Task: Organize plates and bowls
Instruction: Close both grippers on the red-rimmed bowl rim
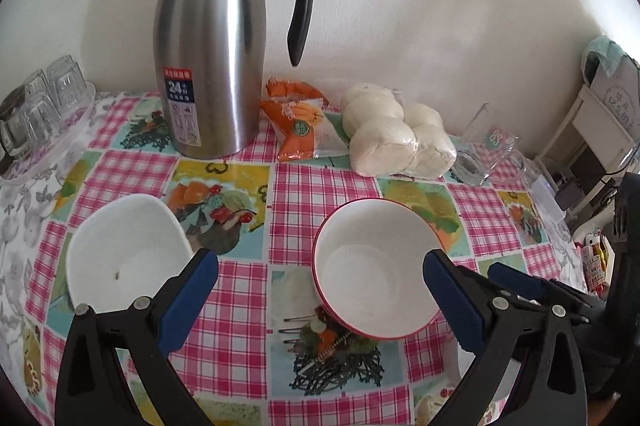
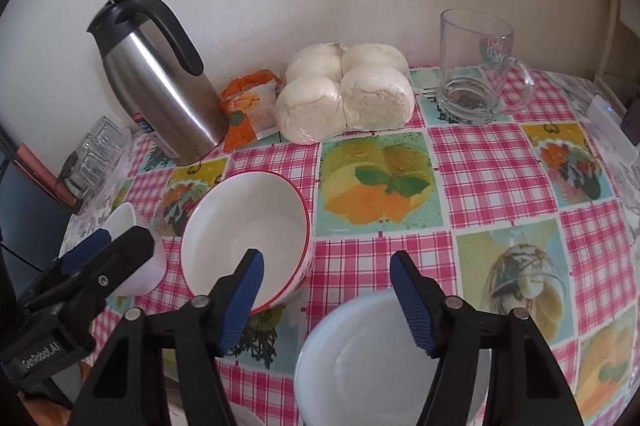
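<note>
Both grippers are hovering low over the checked tablecloth (image 2: 472, 162) with jaws spread wide and nothing between them. Left gripper (image 1: 320, 278) is looking straight ahead with the red-rimmed bowl (image 1: 372, 266) sitting just to the right of its centre line, the right finger overlapping the bowl's rim in this view; whether it is touching, I cannot tell. Off to its left, the plain white bowl (image 1: 124, 250) is resting upright beside the left finger.

Right gripper (image 2: 328, 290) is hanging over a third dish, a white plate or shallow bowl (image 2: 360, 366) lying directly under and between its fingers at the table's near edge. From this side the red-rimmed bowl is lying forward and to the left, just past the left fingertip, and it looks tipped, though the fisheye may be exaggerating that.

So the deciding relation: the red-rimmed bowl is sitting between the two grippers, nearer the left one, while the white dish belongs squarely to the right. My judgement is that stacking is coming next, and neither piece is grasped yet. The steel thermos jug (image 1: 212, 66), bagged buns (image 2: 344, 94) and glass mug (image 2: 472, 66) are standing well back by the wall.
</note>
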A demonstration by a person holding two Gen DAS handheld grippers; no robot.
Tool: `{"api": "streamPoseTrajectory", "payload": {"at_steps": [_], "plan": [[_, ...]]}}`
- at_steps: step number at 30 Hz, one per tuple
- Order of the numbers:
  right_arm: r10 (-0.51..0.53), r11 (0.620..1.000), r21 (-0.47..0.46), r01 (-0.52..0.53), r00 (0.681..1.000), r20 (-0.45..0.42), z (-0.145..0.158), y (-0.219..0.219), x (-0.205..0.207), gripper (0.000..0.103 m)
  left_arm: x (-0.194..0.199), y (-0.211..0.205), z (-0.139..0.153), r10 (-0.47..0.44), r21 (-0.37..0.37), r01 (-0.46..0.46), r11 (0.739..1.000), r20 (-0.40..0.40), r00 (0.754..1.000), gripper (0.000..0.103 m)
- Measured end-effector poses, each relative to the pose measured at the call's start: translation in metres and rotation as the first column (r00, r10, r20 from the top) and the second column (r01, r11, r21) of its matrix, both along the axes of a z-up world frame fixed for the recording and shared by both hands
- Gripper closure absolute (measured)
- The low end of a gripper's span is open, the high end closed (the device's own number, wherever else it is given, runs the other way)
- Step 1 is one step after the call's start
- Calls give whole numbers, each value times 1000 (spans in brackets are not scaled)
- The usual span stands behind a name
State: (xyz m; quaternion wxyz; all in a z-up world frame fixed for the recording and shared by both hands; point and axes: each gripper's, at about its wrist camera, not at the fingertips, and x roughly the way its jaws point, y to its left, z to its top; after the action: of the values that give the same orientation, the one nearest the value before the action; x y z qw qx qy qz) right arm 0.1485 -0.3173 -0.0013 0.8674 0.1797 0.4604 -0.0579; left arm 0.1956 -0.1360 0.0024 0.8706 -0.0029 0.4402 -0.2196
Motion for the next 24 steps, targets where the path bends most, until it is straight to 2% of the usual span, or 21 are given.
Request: {"api": "streamPoseTrajectory", "payload": {"at_steps": [4, 7, 14, 16, 18, 22, 24], "plan": [[14, 1000, -2, -14, 1000, -16, -9, 1, 9, 42, 8, -1, -12, 20, 15, -20, 1000, -42, 999, 1], [11, 1000, 10, -11, 1000, -26, -15, -1, 14, 50, 13, -2, -18, 29, 24, -27, 999, -68, 997, 1], [12, 1000, 1, -12, 999, -46, -21, -2, 26, 54, 24, -4, -32, 62, 9, -61, 998, -125, 990, 2], [13, 1000, 6, -13, 998, -53, -23, -2, 28, 58, 26, -7, -36, 66, 30, -63, 998, -138, 988, 6], [16, 1000, 6, -16, 998, -66, -26, -2, 30, 60, 27, -9, -38, 64, 33, -59, 998, -149, 987, 18], [20, 1000, 11, -19, 997, -75, -31, 1, 33, 65, 28, -13, -47, 58, 48, -51, 998, -180, 982, 32], [28, 1000, -1, -28, 996, -88, -32, 5, 36, 67, 29, -14, -51, 55, 40, -48, 998, -205, 977, 53]]}}
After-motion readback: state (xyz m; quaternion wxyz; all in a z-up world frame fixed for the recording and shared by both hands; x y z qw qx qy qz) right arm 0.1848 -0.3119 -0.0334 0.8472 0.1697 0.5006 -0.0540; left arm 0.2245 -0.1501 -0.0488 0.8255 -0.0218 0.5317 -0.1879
